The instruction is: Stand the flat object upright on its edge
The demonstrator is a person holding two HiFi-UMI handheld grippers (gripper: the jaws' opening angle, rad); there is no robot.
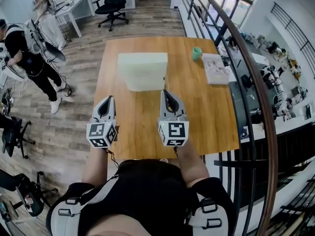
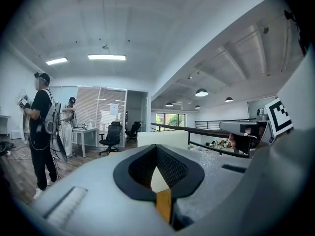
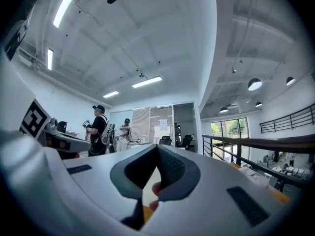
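A pale, flat rectangular box [image 1: 142,70] lies on its broad face at the middle of the wooden table [image 1: 206,117]. My left gripper [image 1: 109,99] hovers over the table's left edge, short of the box, shut and holding nothing. The tips of my right gripper [image 1: 166,92], shut and empty too, come up to the box's near right corner; I cannot tell if they touch it. In the left gripper view the closed jaws point level across the table, with the box [image 2: 162,138] just beyond them. The right gripper view looks over its closed jaws into the room.
A teal cup [image 1: 197,53] and a thin booklet [image 1: 215,68] sit at the table's far right. A curved railing [image 1: 256,82] runs along the right side. People [image 1: 29,58] stand at the left, and an office chair [image 1: 112,6] is beyond the table.
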